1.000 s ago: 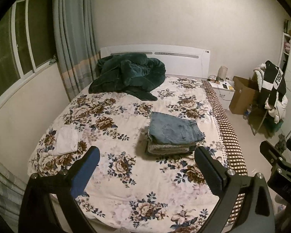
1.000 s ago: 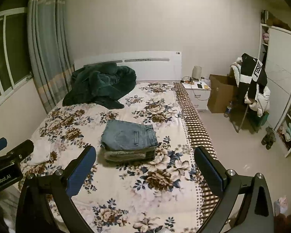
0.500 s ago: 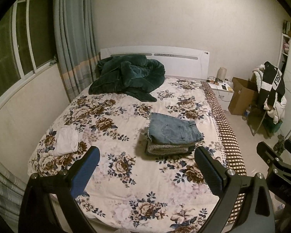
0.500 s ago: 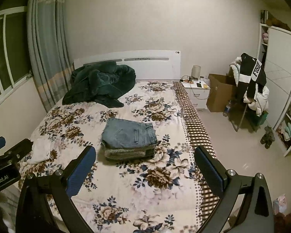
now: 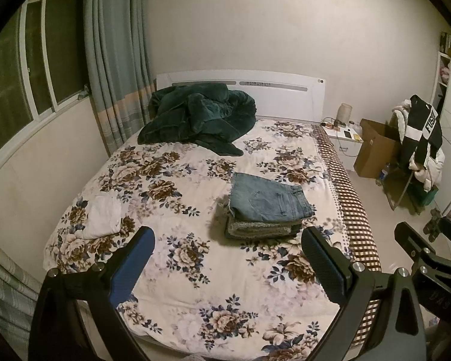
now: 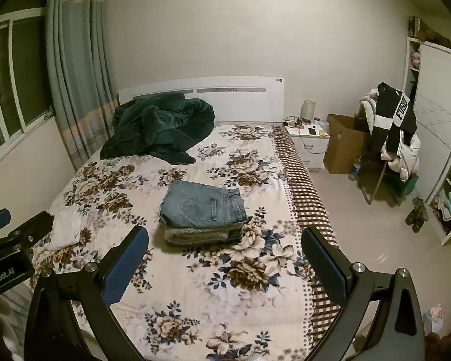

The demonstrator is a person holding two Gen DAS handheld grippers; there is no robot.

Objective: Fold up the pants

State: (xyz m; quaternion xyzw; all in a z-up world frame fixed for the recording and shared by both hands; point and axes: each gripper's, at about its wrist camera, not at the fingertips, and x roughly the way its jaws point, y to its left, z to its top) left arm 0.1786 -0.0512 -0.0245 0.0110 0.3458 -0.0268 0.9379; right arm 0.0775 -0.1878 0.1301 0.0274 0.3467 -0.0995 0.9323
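Folded blue jeans (image 5: 269, 200) lie on top of a small stack of folded grey clothes (image 5: 263, 230) in the middle of the floral bed (image 5: 195, 270). The stack also shows in the right wrist view (image 6: 203, 207). My left gripper (image 5: 228, 240) is open and empty, held back above the foot of the bed. My right gripper (image 6: 225, 240) is open and empty too, held back from the stack. A folded white garment (image 5: 103, 216) lies near the bed's left edge.
A dark green blanket (image 5: 198, 117) is heaped by the headboard. A nightstand (image 6: 311, 144), a cardboard box (image 6: 344, 147) and a chair draped with clothes (image 6: 394, 138) stand right of the bed. A window and curtain (image 5: 114, 60) are on the left.
Both grippers have drawn back slightly from the bed and stay open. The stack of clothes has not moved.
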